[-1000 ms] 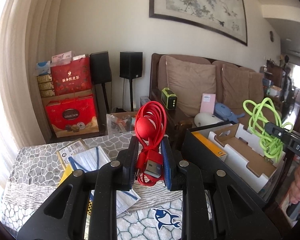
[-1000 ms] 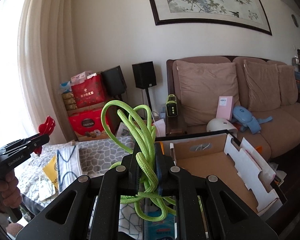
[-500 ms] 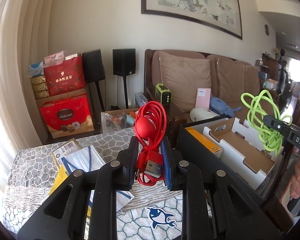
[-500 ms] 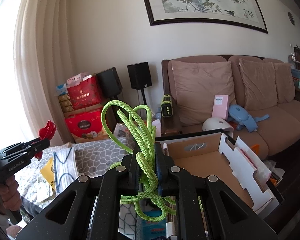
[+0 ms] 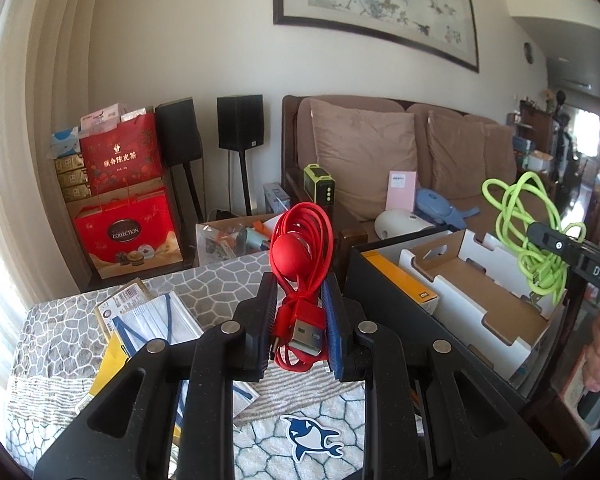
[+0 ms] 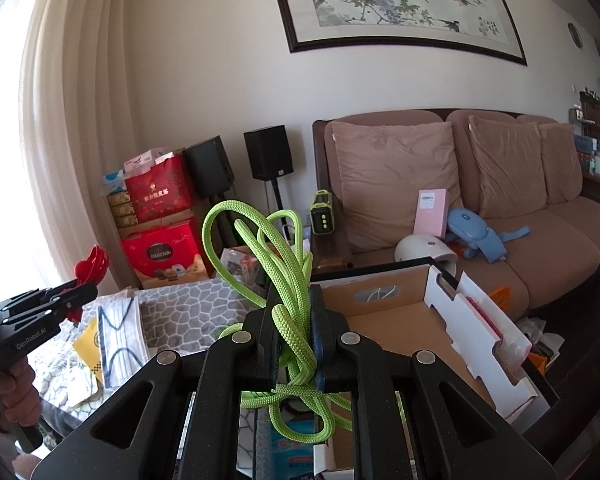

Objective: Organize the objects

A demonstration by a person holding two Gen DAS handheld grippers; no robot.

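Above the table's right side, the open cardboard box (image 6: 400, 332) lies just ahead of and below the right gripper (image 6: 294, 344), well right of the left gripper (image 5: 300, 320); right is nearer. Right jaws nearly closed, pinching the green cord (image 6: 288, 280). Left jaws narrowly parted, clamping the coiled red cable (image 5: 300, 240) upright. Box compartments probably empty; partly hidden.

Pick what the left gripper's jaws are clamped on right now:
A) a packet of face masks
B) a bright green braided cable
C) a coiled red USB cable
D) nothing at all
C: in the left wrist view the left gripper has its jaws closed on the red USB cable, metal plug showing, while the green cable sits in the right gripper.
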